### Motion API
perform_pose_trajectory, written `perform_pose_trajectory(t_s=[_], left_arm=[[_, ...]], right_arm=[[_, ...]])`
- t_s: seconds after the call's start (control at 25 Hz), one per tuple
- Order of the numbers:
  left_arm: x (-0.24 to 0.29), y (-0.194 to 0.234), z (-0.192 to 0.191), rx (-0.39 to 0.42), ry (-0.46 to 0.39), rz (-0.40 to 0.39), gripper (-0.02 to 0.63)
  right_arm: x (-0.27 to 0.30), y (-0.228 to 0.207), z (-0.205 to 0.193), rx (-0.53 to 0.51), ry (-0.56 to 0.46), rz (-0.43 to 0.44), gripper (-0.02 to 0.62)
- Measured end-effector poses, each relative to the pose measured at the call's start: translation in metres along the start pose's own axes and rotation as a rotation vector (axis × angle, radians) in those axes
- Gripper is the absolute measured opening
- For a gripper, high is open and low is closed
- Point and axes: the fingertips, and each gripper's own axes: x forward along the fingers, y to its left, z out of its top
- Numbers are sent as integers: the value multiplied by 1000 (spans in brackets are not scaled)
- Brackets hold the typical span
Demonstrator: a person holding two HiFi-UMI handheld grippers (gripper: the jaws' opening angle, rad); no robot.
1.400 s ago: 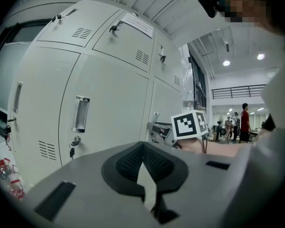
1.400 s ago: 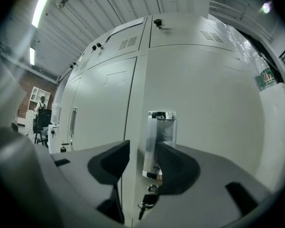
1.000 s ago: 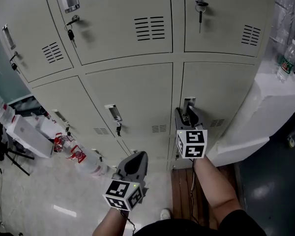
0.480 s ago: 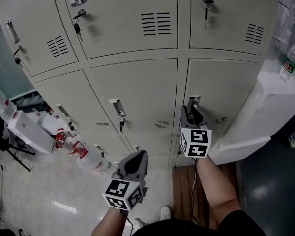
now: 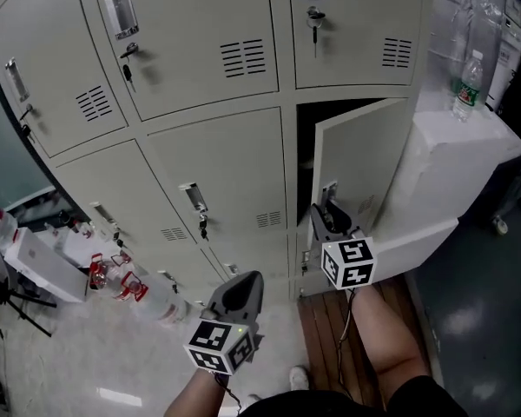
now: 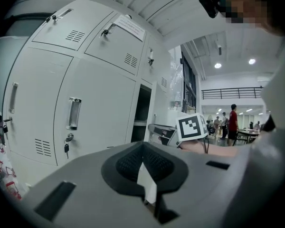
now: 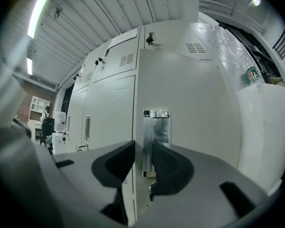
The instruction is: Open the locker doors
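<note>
Over at the right end of the middle row, my right gripper [image 5: 326, 215] points level on a stretched forearm [image 5: 378, 328]. Its jaws have just closed and now clamp the free edge of the locker door [image 5: 365, 159], which stands ajar. My left gripper [image 5: 246, 276] hangs back, lower, jaws pressed together on nothing. Two grippers; six doors across the two rows in full sight, five closed, one ajar; one bottle [image 5: 465, 85] on the white box [image 5: 469, 163].

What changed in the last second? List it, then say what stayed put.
The right claw closed onto the handle edge of the right-hand locker door and pulled. The door has swung open toward the person, showing the dark inside. The left claw stays shut and empty, low in front, and the other locker doors stay closed.
</note>
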Motion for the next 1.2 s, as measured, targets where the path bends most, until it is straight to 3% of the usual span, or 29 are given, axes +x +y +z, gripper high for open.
perform_pose_trajectory(t_s=[0.4,0.76,1.2], left_arm=[[-12,-44,-3,24,11,-135,2],[-11,-63,-2,33,9,-209,2],[6,-99,-10,40,36,-334,2]], right_arm=[[-69,-15,-3,19,-53,86,118],[-101,-32,-4,-27,-45,-21,156],[-156,-66,-6,-17,-51,-175,156]])
